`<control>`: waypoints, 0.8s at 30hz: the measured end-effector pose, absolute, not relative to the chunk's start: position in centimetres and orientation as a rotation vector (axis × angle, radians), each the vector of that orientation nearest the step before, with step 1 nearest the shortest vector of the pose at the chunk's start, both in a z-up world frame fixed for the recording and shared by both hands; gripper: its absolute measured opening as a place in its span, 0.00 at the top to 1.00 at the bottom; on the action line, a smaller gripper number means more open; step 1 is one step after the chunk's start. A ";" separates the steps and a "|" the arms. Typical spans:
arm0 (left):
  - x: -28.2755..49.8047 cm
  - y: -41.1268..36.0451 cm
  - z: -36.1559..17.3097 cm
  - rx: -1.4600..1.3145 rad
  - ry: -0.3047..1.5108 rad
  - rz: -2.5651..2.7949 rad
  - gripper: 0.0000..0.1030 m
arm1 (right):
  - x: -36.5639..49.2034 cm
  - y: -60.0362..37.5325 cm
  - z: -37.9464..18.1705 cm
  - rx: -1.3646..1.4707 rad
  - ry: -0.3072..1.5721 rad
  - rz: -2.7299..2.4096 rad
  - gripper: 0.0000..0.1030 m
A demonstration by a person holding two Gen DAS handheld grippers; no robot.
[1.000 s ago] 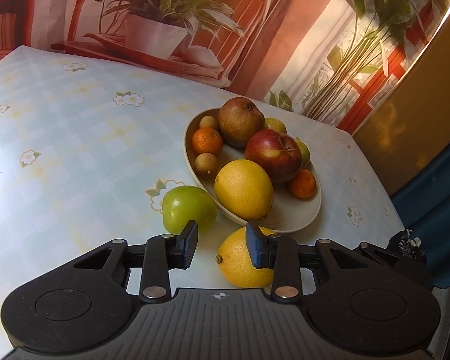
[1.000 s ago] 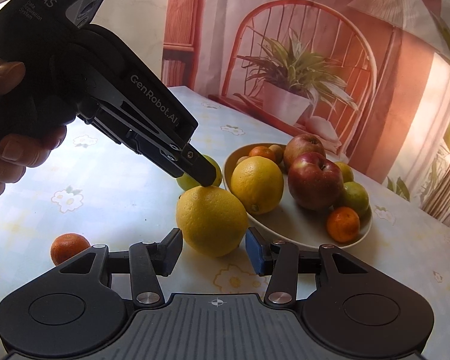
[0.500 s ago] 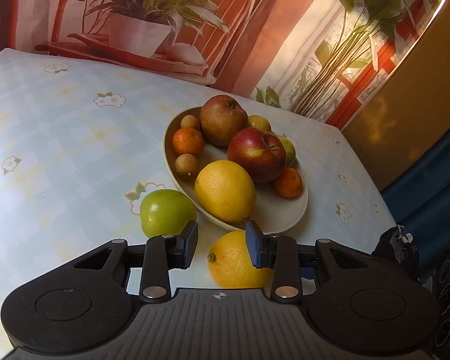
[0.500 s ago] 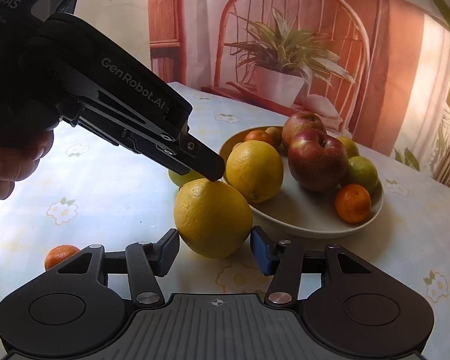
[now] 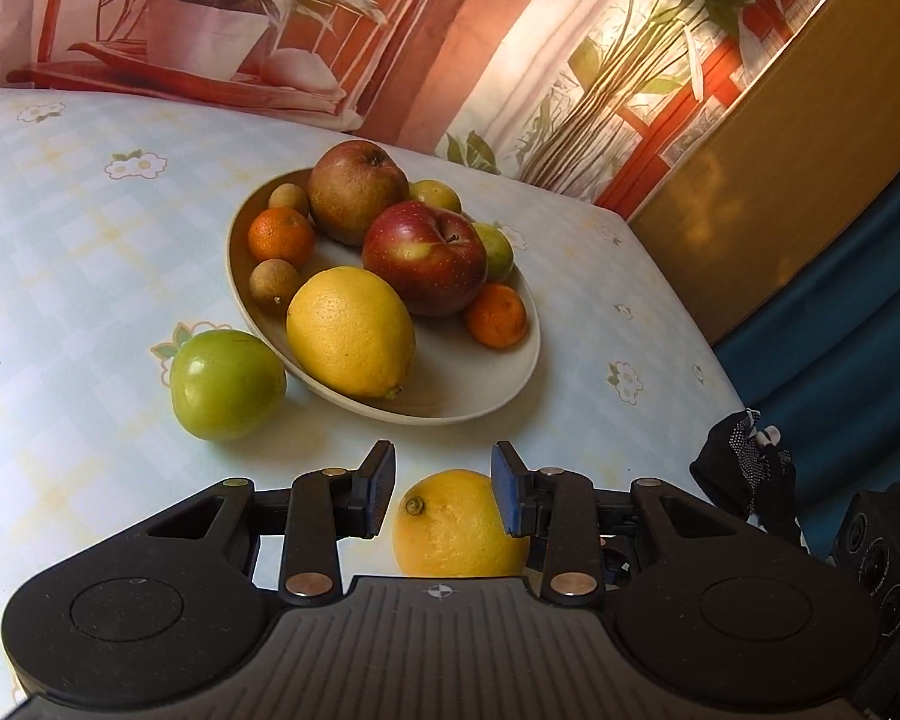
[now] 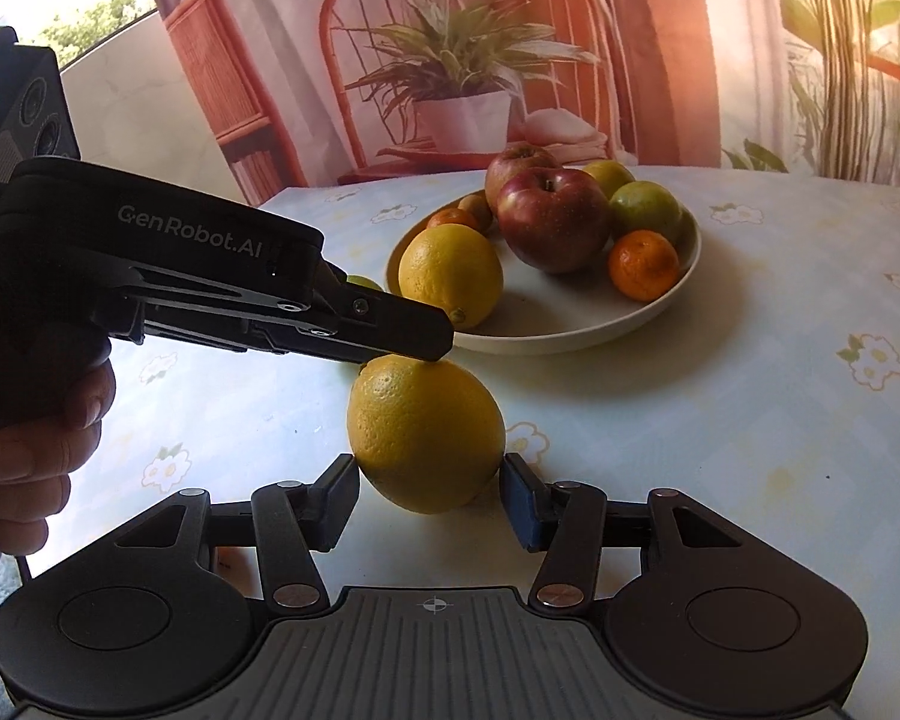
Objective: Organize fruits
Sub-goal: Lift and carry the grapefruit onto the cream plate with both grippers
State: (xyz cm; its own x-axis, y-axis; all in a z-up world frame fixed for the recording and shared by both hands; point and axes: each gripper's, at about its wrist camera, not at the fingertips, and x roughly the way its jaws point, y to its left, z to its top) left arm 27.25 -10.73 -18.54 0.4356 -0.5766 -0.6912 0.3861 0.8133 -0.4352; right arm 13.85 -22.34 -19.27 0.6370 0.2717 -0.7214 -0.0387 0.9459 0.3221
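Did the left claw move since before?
Yes. In the right wrist view the left claw has tilted flatter, from pointing steeply down toward level, above the lemon near the plate.

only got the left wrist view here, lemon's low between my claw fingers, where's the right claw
observer: The right claw is open, its fingers flanking the lemon low on both sides. I cannot tell whether they touch it.
operator: how does my left claw sit on it
observer: In the right wrist view, the left claw has its tip at the lemon's top.
operator: lemon lifted?
observer: It appears to rest on the tablecloth, apart from the bowl.
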 end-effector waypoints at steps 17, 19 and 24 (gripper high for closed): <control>27.2 -8.9 -20.3 -0.477 1.007 -0.568 0.62 | 14.1 -22.7 -19.6 0.368 0.847 0.145 0.53; 27.2 -9.0 -20.2 -0.470 1.004 -0.567 0.62 | 14.1 -22.6 -19.6 0.348 0.845 0.148 0.53; 27.4 -9.4 -20.0 -0.441 0.995 -0.583 0.61 | 13.8 -21.4 -19.0 0.187 0.807 0.132 0.47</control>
